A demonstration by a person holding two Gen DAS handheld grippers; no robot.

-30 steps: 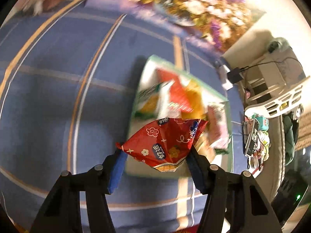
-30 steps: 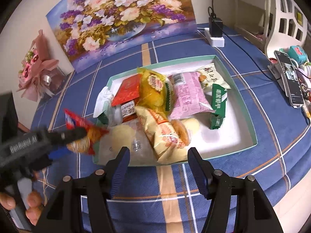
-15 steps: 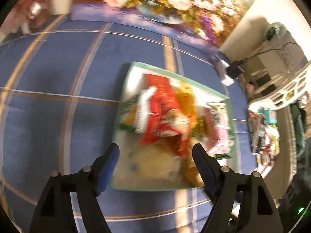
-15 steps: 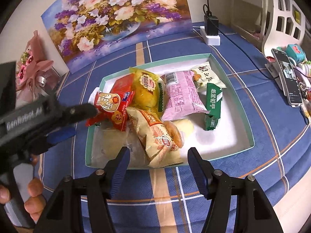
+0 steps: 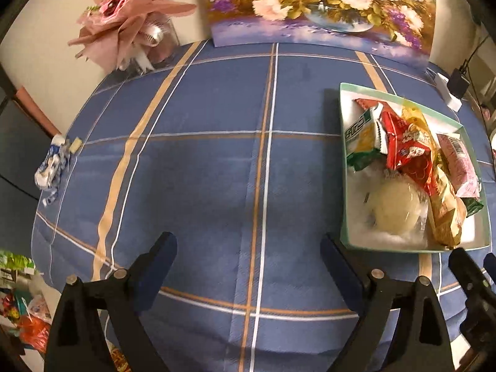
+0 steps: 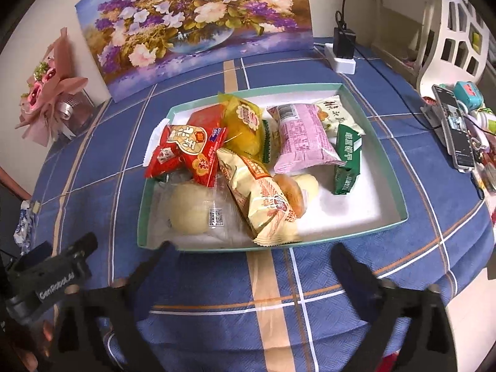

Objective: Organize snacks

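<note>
A teal-rimmed white tray [image 6: 341,237] on the blue plaid cloth holds several snack packets. A red packet [image 6: 186,152] lies at its left end on top of the others, beside a yellow bag [image 6: 245,124], a pink packet [image 6: 302,136], a green packet [image 6: 347,161] and a wrapped bun [image 6: 189,214]. My right gripper [image 6: 249,260] hovers at the tray's near wall, jaws opening, nothing between them. My left gripper [image 5: 248,254] is over bare cloth left of the tray [image 5: 341,155], jaws opening and empty. The red packet [image 5: 403,152] rests in the tray.
A blue-white wrapper [image 5: 51,167] lies at the cloth's far left edge. A pink bouquet [image 5: 130,21] and a flower painting [image 6: 198,21] stand at the back. A power strip [image 6: 341,59], a phone [image 6: 455,130] and a white chair [image 6: 449,31] are on the right.
The left gripper let go of the red packet, which now lies in the tray, opened wide and swung left over bare cloth. The right gripper's jaws spread wider.
</note>
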